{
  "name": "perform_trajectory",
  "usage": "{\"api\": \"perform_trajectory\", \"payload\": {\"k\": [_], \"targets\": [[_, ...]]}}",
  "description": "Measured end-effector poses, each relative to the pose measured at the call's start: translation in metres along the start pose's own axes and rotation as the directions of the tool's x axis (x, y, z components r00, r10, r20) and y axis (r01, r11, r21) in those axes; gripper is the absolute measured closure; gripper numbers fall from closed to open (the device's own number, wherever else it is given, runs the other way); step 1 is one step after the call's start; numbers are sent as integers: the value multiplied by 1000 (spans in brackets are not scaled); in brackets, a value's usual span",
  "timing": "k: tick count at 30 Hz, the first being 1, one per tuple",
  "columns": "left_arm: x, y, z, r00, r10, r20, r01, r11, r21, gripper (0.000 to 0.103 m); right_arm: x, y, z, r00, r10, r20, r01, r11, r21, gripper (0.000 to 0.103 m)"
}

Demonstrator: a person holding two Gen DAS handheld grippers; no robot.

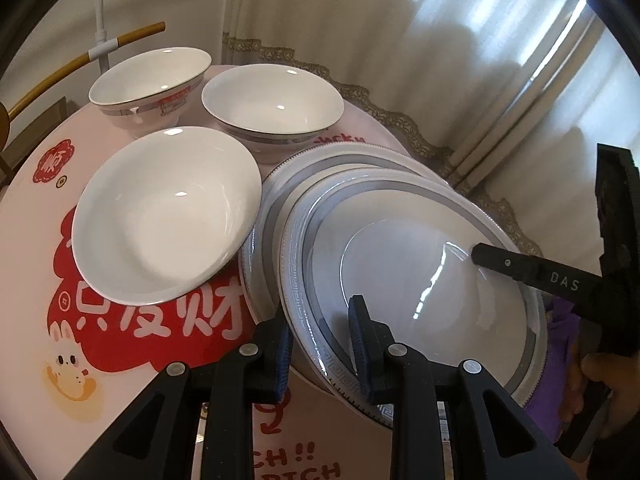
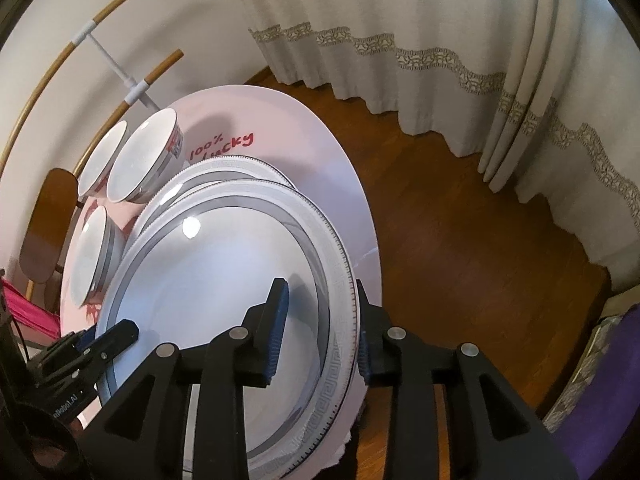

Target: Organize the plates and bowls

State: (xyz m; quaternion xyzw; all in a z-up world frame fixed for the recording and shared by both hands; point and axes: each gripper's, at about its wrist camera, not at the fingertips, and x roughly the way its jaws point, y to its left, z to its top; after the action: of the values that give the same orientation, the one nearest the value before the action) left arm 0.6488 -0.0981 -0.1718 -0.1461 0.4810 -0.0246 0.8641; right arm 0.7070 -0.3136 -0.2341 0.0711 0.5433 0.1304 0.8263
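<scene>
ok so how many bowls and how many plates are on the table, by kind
bowls: 3, one near, one far left, one far right
plates: 2, the top plate stacked on the bottom plate
total: 5

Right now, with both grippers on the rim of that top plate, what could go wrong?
1. The right gripper straddles the rim of the white grey-banded top plate with a visible gap, so the left gripper may be carrying it alone and it could tip.
2. That plate sits off-centre on the matching plate below; dragging could shift both.
3. The stack lies near the round pink table's edge, over the wooden floor.
</scene>
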Motion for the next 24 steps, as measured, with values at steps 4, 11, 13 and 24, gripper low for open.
{"api": "perform_trajectory", "payload": {"k": [4,11,13,24], "targets": [[-2,-3,-1,1000,25,13,-25,999,28,78,4,1,3,1000,10,-5,-10,1000,8,71],[-1,-4,0,999,41,23,-42,998,46,75,13,-1,9,999,39,-9,-39,999,32,71],[-1,-4,0,999,40,23,-41,998,46,73,14,-2,10,999,45,-11,-45,998,36,71],[-5,-3,0,999,31,17,-32,999,38,67,23,-4,14,996,87,-15,-87,995,40,70]]}}
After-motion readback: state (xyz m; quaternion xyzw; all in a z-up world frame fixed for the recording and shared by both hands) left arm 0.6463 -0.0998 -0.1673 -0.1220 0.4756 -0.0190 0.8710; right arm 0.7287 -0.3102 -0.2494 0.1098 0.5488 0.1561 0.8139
